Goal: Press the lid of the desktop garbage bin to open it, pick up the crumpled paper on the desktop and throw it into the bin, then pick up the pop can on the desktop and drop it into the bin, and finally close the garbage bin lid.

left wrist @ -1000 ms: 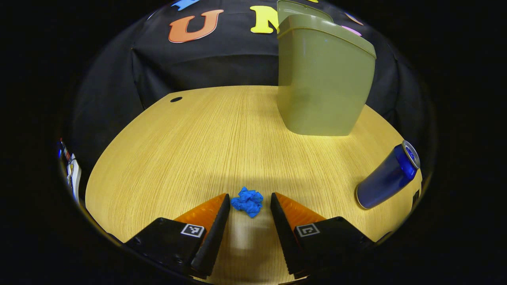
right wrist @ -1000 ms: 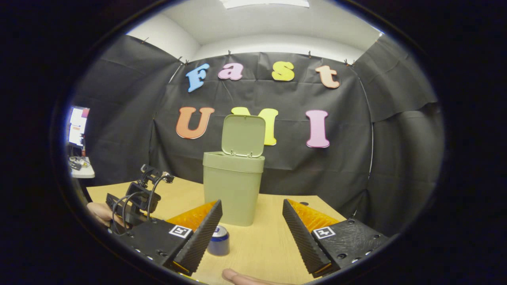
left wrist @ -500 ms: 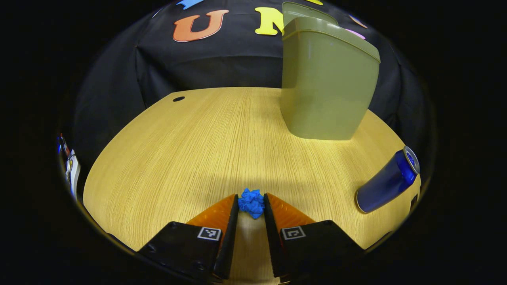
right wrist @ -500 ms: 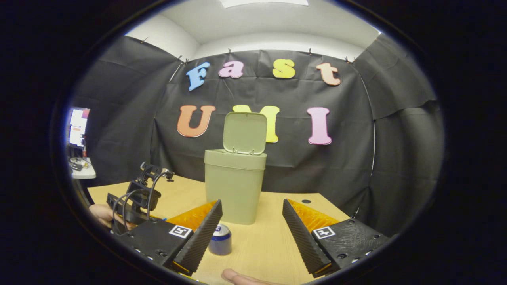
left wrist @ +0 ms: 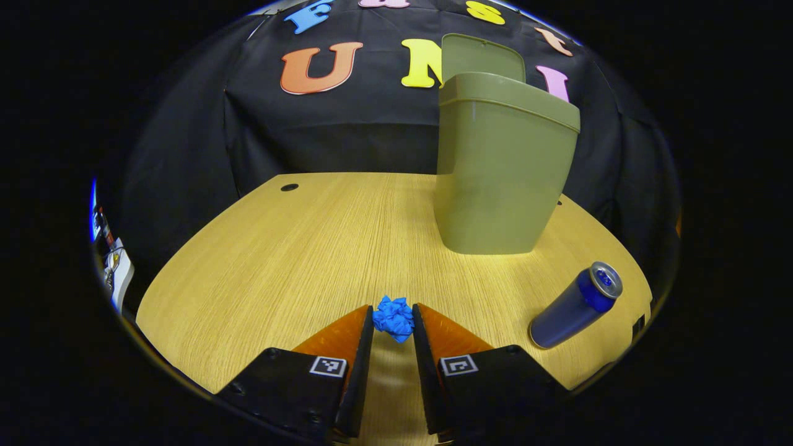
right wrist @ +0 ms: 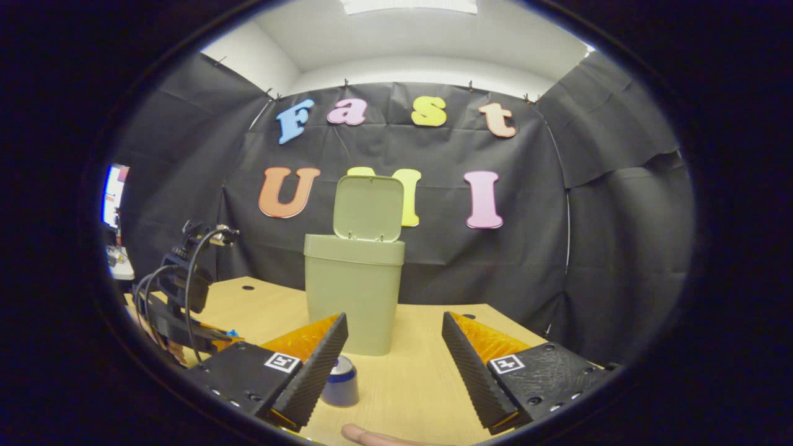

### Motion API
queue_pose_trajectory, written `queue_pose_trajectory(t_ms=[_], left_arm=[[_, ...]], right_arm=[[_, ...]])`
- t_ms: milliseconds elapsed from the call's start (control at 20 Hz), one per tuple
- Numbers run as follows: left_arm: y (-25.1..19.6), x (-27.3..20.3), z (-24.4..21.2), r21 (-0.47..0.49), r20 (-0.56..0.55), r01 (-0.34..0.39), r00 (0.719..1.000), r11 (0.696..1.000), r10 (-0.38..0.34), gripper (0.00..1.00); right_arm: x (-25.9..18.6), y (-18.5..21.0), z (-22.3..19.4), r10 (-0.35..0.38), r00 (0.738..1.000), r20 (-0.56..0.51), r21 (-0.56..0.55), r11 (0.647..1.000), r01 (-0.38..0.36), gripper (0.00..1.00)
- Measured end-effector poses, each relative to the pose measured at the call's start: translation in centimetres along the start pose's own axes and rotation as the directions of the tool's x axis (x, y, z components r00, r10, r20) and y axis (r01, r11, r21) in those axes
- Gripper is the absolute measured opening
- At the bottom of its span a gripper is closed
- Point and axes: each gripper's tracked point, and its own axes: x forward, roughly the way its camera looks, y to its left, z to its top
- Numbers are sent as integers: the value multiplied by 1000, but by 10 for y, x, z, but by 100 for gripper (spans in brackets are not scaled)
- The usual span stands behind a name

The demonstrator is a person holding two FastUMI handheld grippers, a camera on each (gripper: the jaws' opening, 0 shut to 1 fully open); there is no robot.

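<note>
We see the counter [left wrist: 297, 248] spread ahead of the left tongs [left wrist: 393, 325], and on it, ahead and to their right, the bin [left wrist: 499, 167] with its lid [left wrist: 483, 57] standing up, so the opening step looks done. In the right gripper view the same bin [right wrist: 353, 291] stands straight ahead of the right tongs [right wrist: 394, 337], lid [right wrist: 368, 207] raised. The can [left wrist: 573, 306] stands upright on the counter, off to the right of the left tongs and well apart from them; it sits just ahead of the right tongs [right wrist: 339, 383], beside their left finger. A second ago the left tongs stood wide either side of the crumpled paper [left wrist: 393, 317]; now they have closed on it, both fingers pressing its sides, and the view has tipped up, so we judge the lift is starting. The right tongs stay wide apart, holding nothing. We reckon the paper goes next toward the bin, ahead and right; the can and the lid wait
</note>
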Motion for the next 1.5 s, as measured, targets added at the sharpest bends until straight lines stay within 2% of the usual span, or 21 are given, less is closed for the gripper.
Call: queue_pose_trajectory(t_ms=[50, 100, 150, 250, 350, 400, 500, 550, 600, 700, 800, 900, 950, 1000, 1050, 1100, 1300, 1350, 1450, 1500], left_arm=[[-1, -5, 6, 7, 22, -3, 1000, 1000, 3, 41], [-1, -10, 12, 13, 44, -8, 999, 1000, 8, 44], [-2, -16, 17, 15, 66, -13, 998, 1000, 12, 41], [-7, -30, 27, 19, 107, -11, 994, 1000, 9, 41], [-9, -41, 39, 34, 158, -5, 987, 999, 0, 41], [-9, -47, 43, 40, 184, -14, 983, 999, 7, 41], [-6, -56, 51, 43, 214, -37, 976, 998, 27, 41], [-4, -58, 55, 38, 227, -43, 973, 998, 33, 37], [-3, -60, 56, 30, 235, -46, 971, 998, 37, 41], [-2, -65, 62, 14, 253, -36, 967, 999, 32, 41], [1, -71, 66, 3, 269, -39, 962, 999, 36, 41], [3, -74, 69, 0, 283, -46, 958, 999, 44, 41], [3, -77, 69, 2, 287, -47, 957, 999, 44, 41], [4, -77, 70, 3, 289, -47, 956, 999, 44, 41], [4, -75, 69, 11, 289, -46, 957, 999, 41, 41], [6, -73, 69, 15, 288, -50, 957, 999, 44, 41], [16, -66, 64, -8, 259, -65, 964, 998, 65, 41], [16, -66, 64, -10, 257, -67, 964, 998, 67, 41], [16, -67, 66, -8, 259, -67, 964, 998, 67, 41], [14, -67, 66, -8, 259, -66, 964, 998, 65, 41]], right_arm=[[3, 12, -9, 25, 1000, -17, -11, 1000, -25, 92], [5, 20, -18, 41, 999, -34, -21, 999, -42, 95], [7, 26, -28, 48, 997, -54, -33, 998, -50, 95], [9, 35, -46, 54, 994, -92, -37, 998, -58, 98], [10, 52, -60, 85, 988, -127, -17, 996, -88, 95], [10, 59, -67, 97, 984, -146, -14, 995, -100, 98], [11, 69, -77, 103, 980, -170, -17, 994, -108, 95], [11, 70, -80, 94, 980, -174, -23, 995, -100, 95], [13, 69, -84, 83, 980, -179, -32, 995, -90, 98], [17, 66, -91, 58, 981, -185, -48, 997, -68, 95], [24, 66, -101, 50, 977, -206, -43, 997, -60, 98], [27, 65, -114, 48, 970, -237, -27, 998, -56, 98], [30, 66, -119, 53, 966, -253, -17, 998, -59, 92], [33, 67, -124, 55, 961, -270, -11, 998, -61, 92], [36, 67, -130, 54, 956, -287, -13, 998, -60, 98], [39, 65, -134, 47, 955, -294, -19, 998, -55, 93], [51, 65, -143, 65, 945, -322, 9, 998, -65, 99], [54, 61, -145, 53, 942, -331, 12, 999, -52, 95], [56, 60, -149, 57, 931, -359, 36, 998, -48, 98], [56, 59, -148, 57, 929, -366, 46, 998, -44, 92]])
